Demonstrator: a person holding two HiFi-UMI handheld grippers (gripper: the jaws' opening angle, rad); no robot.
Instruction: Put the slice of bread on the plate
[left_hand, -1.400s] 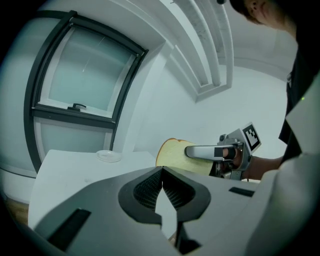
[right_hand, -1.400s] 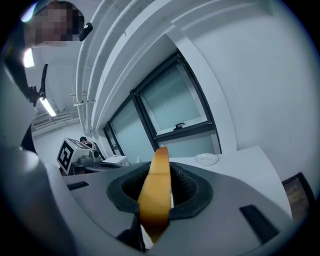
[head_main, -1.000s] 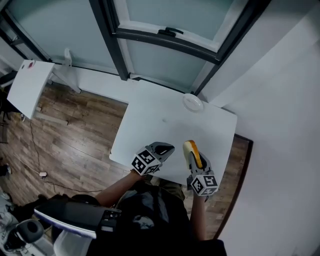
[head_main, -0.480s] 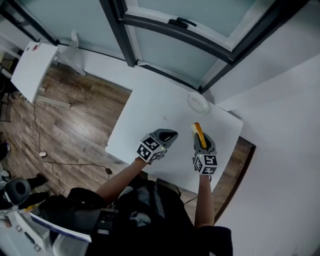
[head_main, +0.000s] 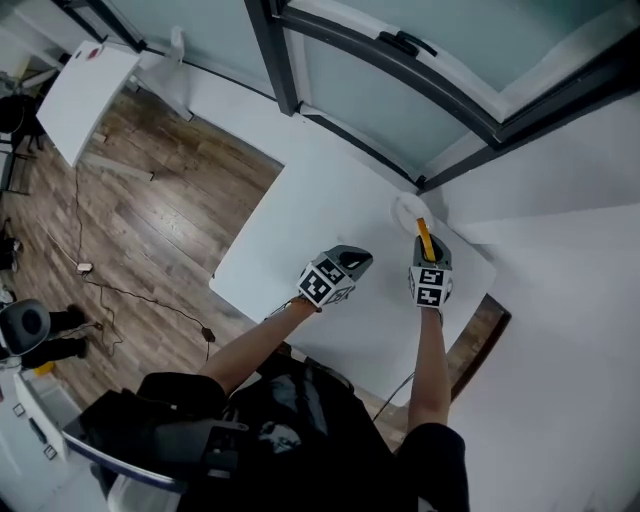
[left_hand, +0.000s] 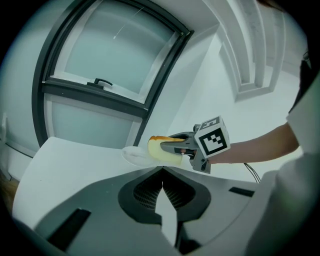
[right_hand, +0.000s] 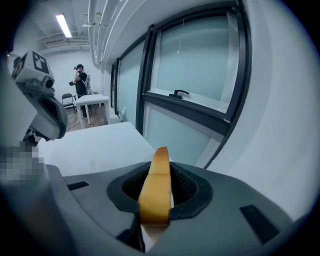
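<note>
1. Clamped edge-on, crust up, in the right gripper (head_main: 425, 248): the slice of bread (right_hand: 154, 192), close by the near rim of the plate (head_main: 403, 207) at the far corner of the table (head_main: 320, 215), not yet set down.
2. Likely to land on edge and topple onto the table if let go without first rolling flat.
3. Likely to drop short, half over the rim, if released before reaching the plate's middle.
4. Liable to squash or tear under a harder pinch, and to slip out under a slacker one.
5. Pressed together on nothing, over the table beside the right one: the left gripper (head_main: 358, 260), so no steadying of the plate if nudged toward the table's corner.
</note>
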